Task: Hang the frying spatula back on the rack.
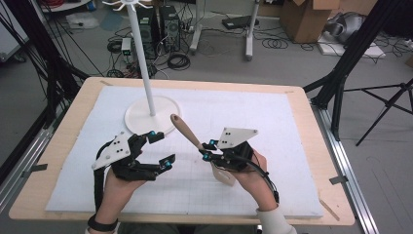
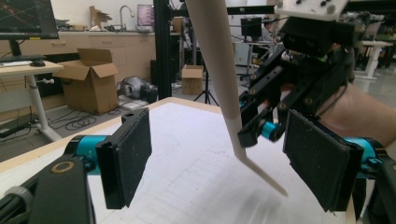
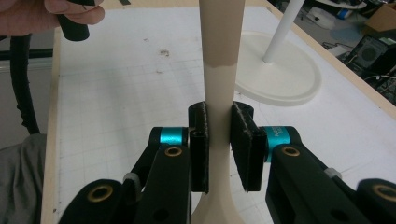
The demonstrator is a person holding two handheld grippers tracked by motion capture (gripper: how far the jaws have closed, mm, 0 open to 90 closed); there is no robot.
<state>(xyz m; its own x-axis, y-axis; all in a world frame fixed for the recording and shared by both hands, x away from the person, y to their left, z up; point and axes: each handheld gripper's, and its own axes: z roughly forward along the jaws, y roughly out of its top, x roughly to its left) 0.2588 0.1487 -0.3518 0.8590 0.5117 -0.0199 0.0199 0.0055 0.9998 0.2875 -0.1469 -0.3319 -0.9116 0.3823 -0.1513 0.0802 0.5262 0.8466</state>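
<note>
My right gripper (image 1: 207,149) is shut on a spatula (image 1: 185,129) at its cream neck, just below the brown wooden handle. The handle points up and left toward the round base (image 1: 141,119) of a white hook stand (image 1: 146,68). In the right gripper view the jaws (image 3: 219,140) pinch the spatula (image 3: 219,37) from both sides. My left gripper (image 1: 162,148) sits to the left, open and holding nothing. In the left gripper view its pads (image 2: 133,156) stand wide apart, and the spatula's thin blade (image 2: 261,175) hangs between them above the mat, touching neither.
A white gridded mat (image 1: 272,122) covers the wooden table (image 1: 63,146). The stand's base (image 3: 280,74) lies at the back left of the mat. Cables, cardboard boxes and black frame legs stand on the floor beyond the table.
</note>
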